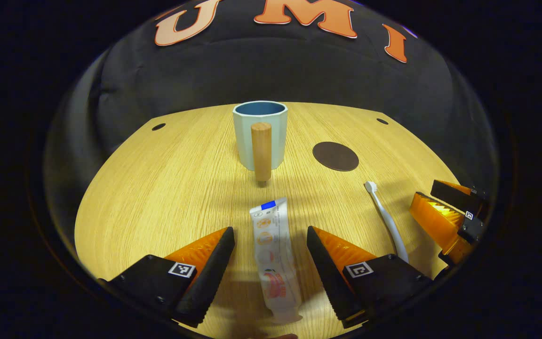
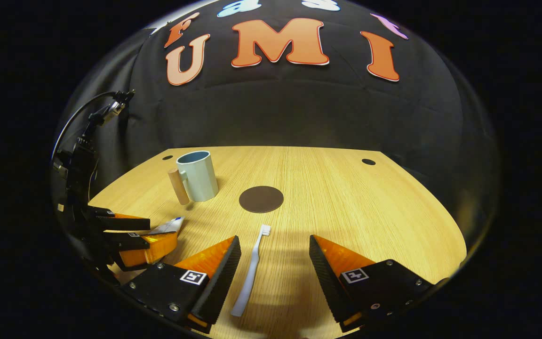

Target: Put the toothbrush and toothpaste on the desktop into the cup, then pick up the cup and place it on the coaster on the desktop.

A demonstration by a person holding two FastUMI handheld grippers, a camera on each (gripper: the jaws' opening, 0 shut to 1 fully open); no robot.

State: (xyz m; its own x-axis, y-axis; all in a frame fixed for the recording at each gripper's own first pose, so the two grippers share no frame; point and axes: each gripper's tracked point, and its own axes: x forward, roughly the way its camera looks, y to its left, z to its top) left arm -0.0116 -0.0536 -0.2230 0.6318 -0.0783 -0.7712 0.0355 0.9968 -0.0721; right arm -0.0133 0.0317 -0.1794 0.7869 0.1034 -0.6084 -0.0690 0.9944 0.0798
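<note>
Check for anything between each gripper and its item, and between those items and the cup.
Nothing visible. The toothpaste lies between the open left gripper fingers; the toothbrush between the open right gripper fingers. Bare desktop leads to the cup.

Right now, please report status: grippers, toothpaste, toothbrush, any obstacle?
Left gripper open, straddling toothpaste. Right gripper open over toothbrush. Cup upright, coaster bare. No obstacle.

Each claw has black mounts bearing square markers and screws.
</note>
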